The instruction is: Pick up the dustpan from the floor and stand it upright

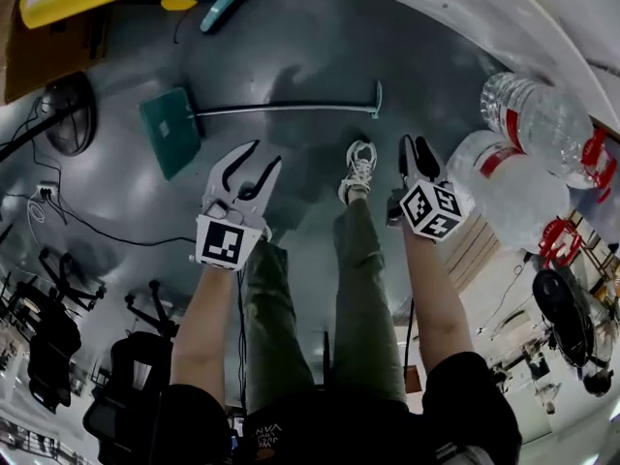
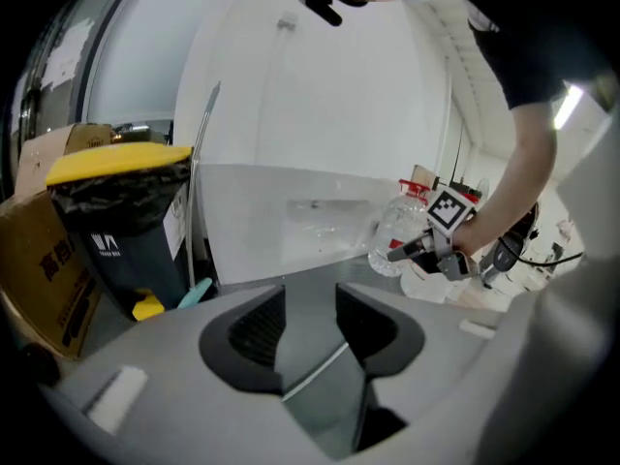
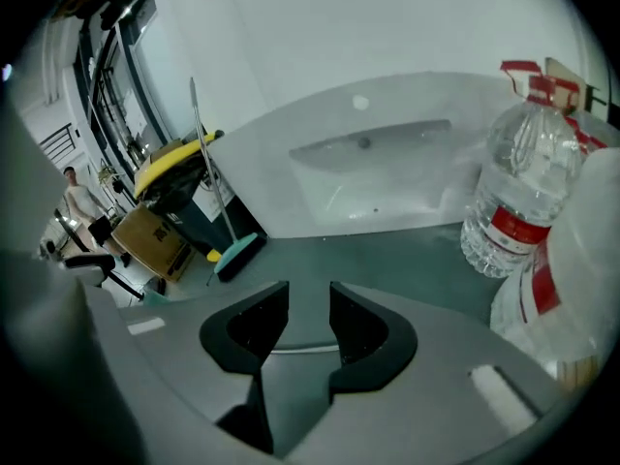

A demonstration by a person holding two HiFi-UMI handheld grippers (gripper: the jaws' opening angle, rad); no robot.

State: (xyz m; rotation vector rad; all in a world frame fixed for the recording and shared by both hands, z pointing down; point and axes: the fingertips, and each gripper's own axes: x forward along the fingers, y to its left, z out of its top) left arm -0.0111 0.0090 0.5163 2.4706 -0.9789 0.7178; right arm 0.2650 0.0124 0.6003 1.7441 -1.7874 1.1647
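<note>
Dustpan: the flat green plastic dustpan (image 1: 170, 129) lies on the dark grey floor (image 1: 310, 46) at upper left of centre in the head view; its long thin metal handle (image 1: 291, 108) runs right across the floor.
Left gripper: the white left gripper (image 1: 260, 163) hovers below the handle in the head view. Its jaws stand apart and hold nothing (image 2: 310, 303); a stretch of the handle (image 2: 320, 371) shows through the gap.
Right gripper: the right gripper (image 1: 417, 153) sits right of centre, beside a white shoe (image 1: 358, 168). Its jaws are spread and empty (image 3: 300, 303); a thin pale line (image 3: 291, 350), seemingly the handle, crosses the gap.
Contact: neither gripper touches the dustpan.
Right edge: two large clear plastic water bottles (image 1: 538, 114) with red labels stand close to the right gripper.
Upper left: a yellow-lidded dark bin (image 2: 116, 163) with a brown cardboard box (image 2: 39, 260) beside it; a teal brush head (image 3: 237, 255) rests on the floor near the bin.
</note>
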